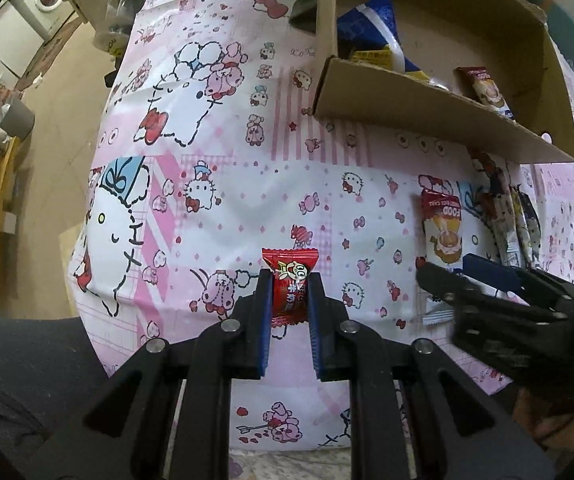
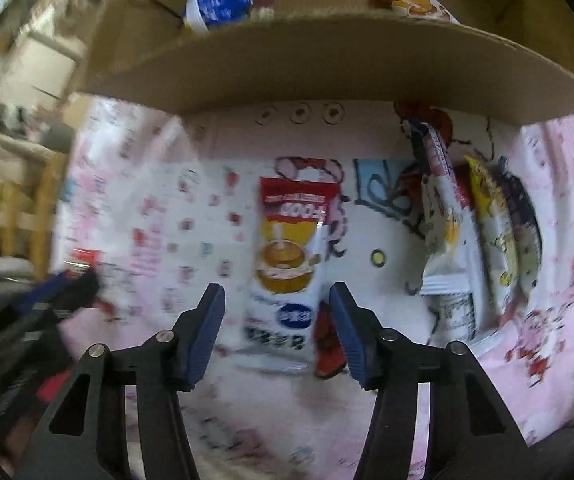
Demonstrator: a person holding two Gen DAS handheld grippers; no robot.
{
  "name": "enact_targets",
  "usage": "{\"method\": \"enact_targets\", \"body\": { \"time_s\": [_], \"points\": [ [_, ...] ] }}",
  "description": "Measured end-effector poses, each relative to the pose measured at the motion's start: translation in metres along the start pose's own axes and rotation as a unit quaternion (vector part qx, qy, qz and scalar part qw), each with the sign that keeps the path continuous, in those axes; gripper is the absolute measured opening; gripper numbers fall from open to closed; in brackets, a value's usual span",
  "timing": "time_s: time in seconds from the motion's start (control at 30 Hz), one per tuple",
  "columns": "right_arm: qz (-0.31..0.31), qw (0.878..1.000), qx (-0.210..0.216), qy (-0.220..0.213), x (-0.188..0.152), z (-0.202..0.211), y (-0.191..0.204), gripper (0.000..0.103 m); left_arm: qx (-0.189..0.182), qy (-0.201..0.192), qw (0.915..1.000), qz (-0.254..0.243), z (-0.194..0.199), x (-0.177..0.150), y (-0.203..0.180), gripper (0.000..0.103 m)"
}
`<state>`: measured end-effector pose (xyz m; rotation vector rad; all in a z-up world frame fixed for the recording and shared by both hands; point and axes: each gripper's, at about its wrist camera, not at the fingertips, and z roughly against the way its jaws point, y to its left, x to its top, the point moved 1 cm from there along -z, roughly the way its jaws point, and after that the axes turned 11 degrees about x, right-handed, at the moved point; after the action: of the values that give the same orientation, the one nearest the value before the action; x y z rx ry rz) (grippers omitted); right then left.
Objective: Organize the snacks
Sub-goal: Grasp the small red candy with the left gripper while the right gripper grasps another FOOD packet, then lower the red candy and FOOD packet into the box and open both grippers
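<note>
An open cardboard box (image 1: 439, 112) sits on the cartoon-print tablecloth (image 1: 215, 184), with a rice cake packet (image 2: 287, 264) lying just before its near wall. The right gripper (image 2: 277, 334), fingers spread, hangs over that packet, seemingly not touching in the blur. Left of the box, the left gripper (image 1: 290, 300) clamps a small red candy (image 1: 289, 286).

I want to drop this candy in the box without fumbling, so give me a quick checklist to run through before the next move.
1. Left claw gripping the small red wrapped candy: ok.
2. Right claw open, straddling the red-and-yellow rice cake packet: ok.
3. Brown cardboard box open on top: ok.
4. Room in the box beside the blue foil bag: cannot tell.
5. Right wrist view sharp enough for aiming: not ok, blurred.
</note>
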<state>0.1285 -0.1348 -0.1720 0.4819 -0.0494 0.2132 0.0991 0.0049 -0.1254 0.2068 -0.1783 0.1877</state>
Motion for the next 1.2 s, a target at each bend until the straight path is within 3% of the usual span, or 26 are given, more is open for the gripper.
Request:
{"method": "enact_targets", "body": {
  "time_s": [0.07,0.1,0.13,0.5,0.73,0.97,1.2],
  "points": [
    [0.02,1.0,-0.024,0.0,-0.001,-0.006,0.007,0.056,0.005,-0.007,1.0,-0.004,0.0,0.0,-0.004,0.013],
    [0.027,0.999,-0.03,-0.002,-0.001,-0.006,0.009,0.035,0.005,-0.01,0.9999,-0.005,0.002,0.0,-0.005,0.013],
    [0.038,0.998,-0.04,-0.004,-0.002,-0.006,0.012,0.033,0.006,-0.011,0.9999,-0.006,0.003,-0.002,-0.006,0.013],
    [0.015,0.999,0.023,-0.031,-0.014,0.026,0.008,0.033,0.009,-0.025,0.9997,-0.003,0.009,0.002,-0.004,0.013],
    [0.013,0.996,0.063,-0.069,-0.02,0.072,0.002,0.033,0.013,-0.069,0.9975,0.011,0.03,0.015,0.001,0.013],
    [-0.001,0.982,0.132,-0.138,-0.015,0.121,-0.001,0.033,-0.002,-0.139,0.9902,0.013,0.071,0.026,0.003,0.013],
    [0.008,0.966,0.162,-0.203,0.006,0.164,-0.003,0.033,-0.022,-0.169,0.9852,0.012,0.097,0.045,0.004,0.013]
  ]
}}
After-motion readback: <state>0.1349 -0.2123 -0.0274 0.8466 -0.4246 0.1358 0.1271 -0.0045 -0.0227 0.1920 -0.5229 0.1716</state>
